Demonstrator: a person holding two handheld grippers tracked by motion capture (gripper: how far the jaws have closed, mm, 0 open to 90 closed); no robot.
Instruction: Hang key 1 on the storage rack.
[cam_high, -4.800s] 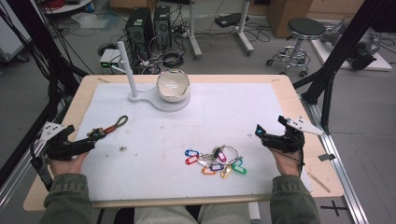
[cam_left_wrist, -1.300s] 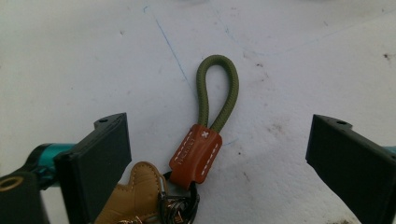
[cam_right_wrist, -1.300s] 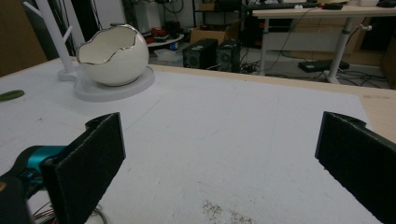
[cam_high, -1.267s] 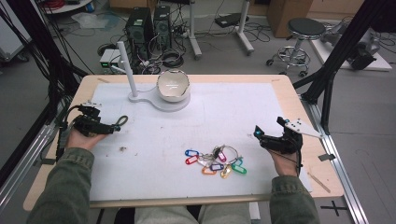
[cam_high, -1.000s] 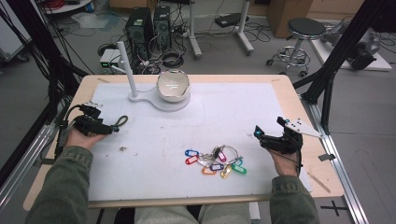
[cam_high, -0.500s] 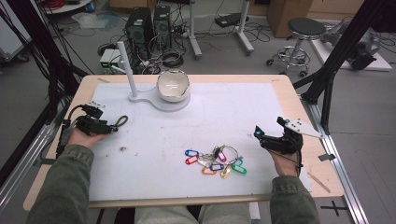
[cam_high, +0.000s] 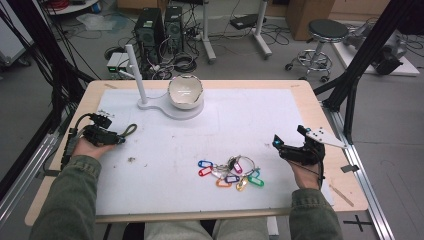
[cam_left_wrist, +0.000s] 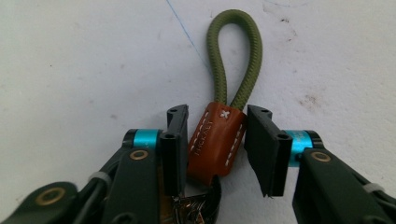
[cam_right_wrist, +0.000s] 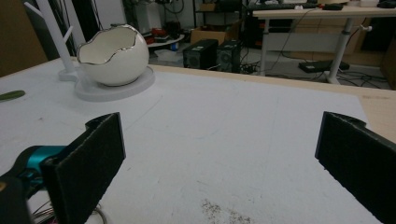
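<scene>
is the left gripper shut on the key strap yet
Not quite. The left gripper has just been closing around the strap's leather tab; a gap shows at the right pad.

Strap keychain (cam_high: 128, 133) lies at the table's (cam_high: 300, 100) left edge, between the left gripper's (cam_high: 119, 140) jaws; key tags (cam_high: 230, 173) sit front-centre, bowl (cam_high: 185, 91) on its stand (cam_high: 150, 104) behind (right gripper (cam_high: 278, 145) just right of tags).
</scene>
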